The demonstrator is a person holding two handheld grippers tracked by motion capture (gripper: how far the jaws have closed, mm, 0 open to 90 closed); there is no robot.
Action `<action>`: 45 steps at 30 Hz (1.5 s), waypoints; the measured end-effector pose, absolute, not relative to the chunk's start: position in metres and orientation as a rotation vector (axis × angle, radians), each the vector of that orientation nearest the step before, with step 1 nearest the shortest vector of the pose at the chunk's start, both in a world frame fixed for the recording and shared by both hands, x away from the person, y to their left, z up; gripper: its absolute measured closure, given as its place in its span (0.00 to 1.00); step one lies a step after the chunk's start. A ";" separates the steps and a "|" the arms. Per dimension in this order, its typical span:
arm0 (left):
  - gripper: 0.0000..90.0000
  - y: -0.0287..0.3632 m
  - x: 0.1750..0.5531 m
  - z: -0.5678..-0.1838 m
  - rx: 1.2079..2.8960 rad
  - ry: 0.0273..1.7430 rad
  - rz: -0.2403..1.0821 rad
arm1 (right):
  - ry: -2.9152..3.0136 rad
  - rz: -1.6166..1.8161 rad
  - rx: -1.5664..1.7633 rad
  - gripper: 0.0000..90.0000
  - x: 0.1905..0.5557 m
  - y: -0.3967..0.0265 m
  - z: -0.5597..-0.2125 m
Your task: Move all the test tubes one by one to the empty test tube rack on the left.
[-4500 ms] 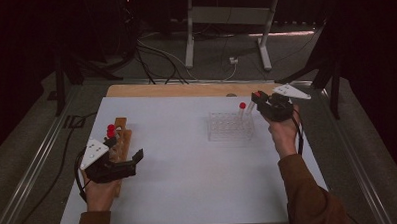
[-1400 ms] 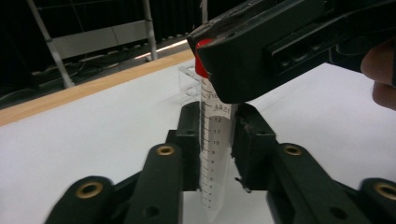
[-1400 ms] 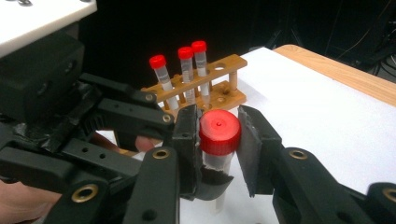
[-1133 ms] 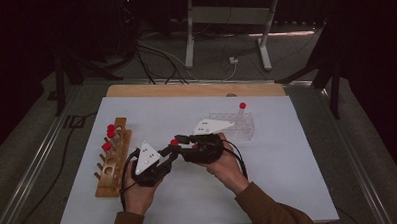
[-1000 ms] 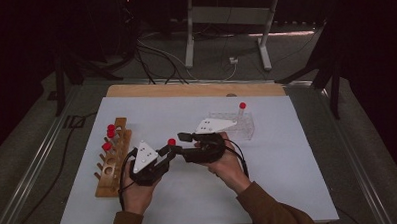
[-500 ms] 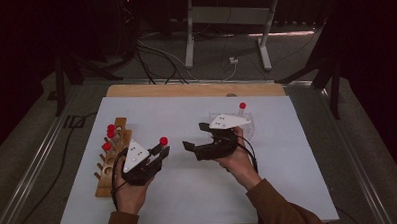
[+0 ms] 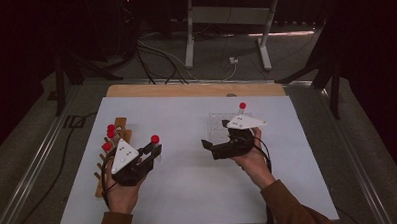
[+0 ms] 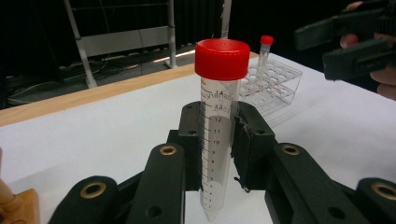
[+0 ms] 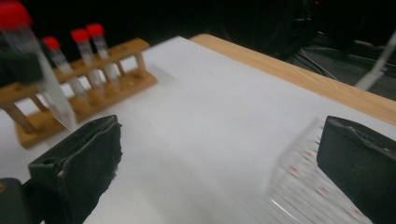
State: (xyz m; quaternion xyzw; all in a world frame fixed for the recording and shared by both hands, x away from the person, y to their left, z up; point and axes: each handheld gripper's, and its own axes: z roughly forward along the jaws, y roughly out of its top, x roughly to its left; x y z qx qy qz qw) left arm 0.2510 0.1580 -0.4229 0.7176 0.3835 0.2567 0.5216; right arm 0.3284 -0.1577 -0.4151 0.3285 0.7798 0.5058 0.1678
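Grippers have parted; right gripper just opened, empty. Left gripper clamps upright tube, wooden rack just left, mid-left of frame.

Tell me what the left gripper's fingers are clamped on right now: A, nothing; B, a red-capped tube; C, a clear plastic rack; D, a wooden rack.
B: in the left gripper view the left gripper has its fingers pressed on either side of the graduated red-capped tube, which stands upright between them.
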 end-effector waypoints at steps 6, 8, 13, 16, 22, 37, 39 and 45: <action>0.84 0.166 0.248 -0.419 1.701 0.932 0.623 | 2.174 1.424 0.974 0.00 0.328 -0.176 -0.419; 0.84 0.169 0.248 -0.417 1.699 0.934 0.626 | 2.155 1.428 0.995 0.00 0.329 -0.183 -0.419; 0.84 0.176 0.249 -0.417 1.695 0.977 0.627 | 2.108 1.434 1.037 0.00 0.330 -0.202 -0.418; 0.84 0.180 0.248 -0.417 1.688 0.986 0.632 | 2.082 1.427 1.060 0.00 0.330 -0.213 -0.418; 0.84 0.190 0.245 -0.415 1.671 1.000 0.649 | 2.044 1.418 1.105 0.00 0.329 -0.232 -0.422; 0.84 0.223 0.240 -0.410 1.626 1.065 0.711 | 1.980 1.378 1.152 0.00 0.319 -0.266 -0.430; 0.84 0.225 0.240 -0.411 1.625 1.068 0.718 | 1.962 1.386 1.156 0.00 0.317 -0.270 -0.430; 0.84 0.231 0.241 -0.413 1.621 1.086 0.725 | 1.927 1.416 1.194 0.00 0.315 -0.277 -0.434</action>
